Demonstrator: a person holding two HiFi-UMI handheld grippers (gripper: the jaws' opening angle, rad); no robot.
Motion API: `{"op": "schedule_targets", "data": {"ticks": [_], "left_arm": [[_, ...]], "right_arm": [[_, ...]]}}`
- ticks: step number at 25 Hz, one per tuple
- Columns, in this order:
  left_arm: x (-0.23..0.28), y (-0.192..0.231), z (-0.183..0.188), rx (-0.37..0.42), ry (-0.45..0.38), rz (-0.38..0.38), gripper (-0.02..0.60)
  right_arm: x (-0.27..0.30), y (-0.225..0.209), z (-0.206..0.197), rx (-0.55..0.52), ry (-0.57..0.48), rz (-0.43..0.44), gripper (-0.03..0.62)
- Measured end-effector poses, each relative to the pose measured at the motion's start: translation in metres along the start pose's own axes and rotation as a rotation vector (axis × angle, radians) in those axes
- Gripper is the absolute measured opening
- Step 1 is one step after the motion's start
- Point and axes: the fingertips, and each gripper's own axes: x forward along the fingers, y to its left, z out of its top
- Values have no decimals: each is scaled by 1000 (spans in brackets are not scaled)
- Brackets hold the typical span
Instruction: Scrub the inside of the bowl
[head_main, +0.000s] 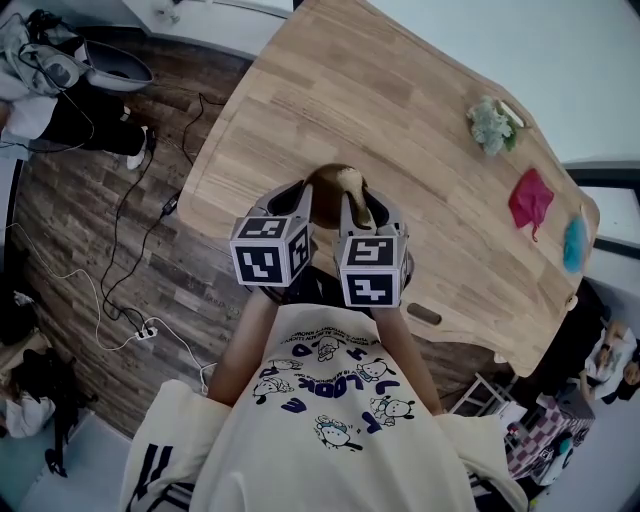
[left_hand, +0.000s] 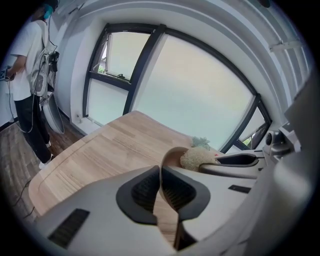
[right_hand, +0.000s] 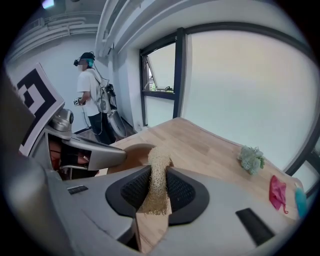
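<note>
Bowl (head_main: 335, 185), wooden, is seen mid-frame in the head view at the near edge of the desk (head_main: 380, 90), its rim pinched between the clenched jaws of the left gripper (left_hand: 161, 187). A straw-coloured mesh scrubber (right_hand: 156, 175) is clamped by the right gripper (right_hand: 155, 192), its far end lying inside the bowl. Further off, toward the right, a green tuft (head_main: 492, 125), a red cloth (head_main: 530, 200) and a blue item (head_main: 575, 243) are laid on the desk.

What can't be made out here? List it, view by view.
Inside the bowl: head view, covered by the left gripper and right gripper; clean or dirty, cannot tell.
The scrubber tip: right gripper view, hidden behind its own bulk; contact with the bowl unclear.
Blue item: head view too small; right gripper view cuts it at the edge.
</note>
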Motion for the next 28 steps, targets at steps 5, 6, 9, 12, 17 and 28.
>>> {"op": "schedule_targets", "data": {"ticks": [5, 6, 9, 12, 17, 28], "left_arm": [[1, 4, 0, 5, 3, 25, 44], [1, 6, 0, 7, 2, 32, 44], [-1, 12, 0, 6, -1, 49, 44], [-3, 16, 1, 2, -6, 55, 44], [-3, 18, 4, 0, -17, 54, 44], [-2, 8, 12, 13, -34, 41, 44]], "right_arm": [[-3, -5, 3, 9, -16, -7, 84], [-3, -6, 4, 13, -21, -11, 84], [-6, -13, 8, 29, -46, -30, 84], [-7, -24, 12, 63, -78, -43, 84], [-14, -44, 24, 102, -162, -85, 84], [-16, -69, 13, 304, -170, -116, 84]]}}
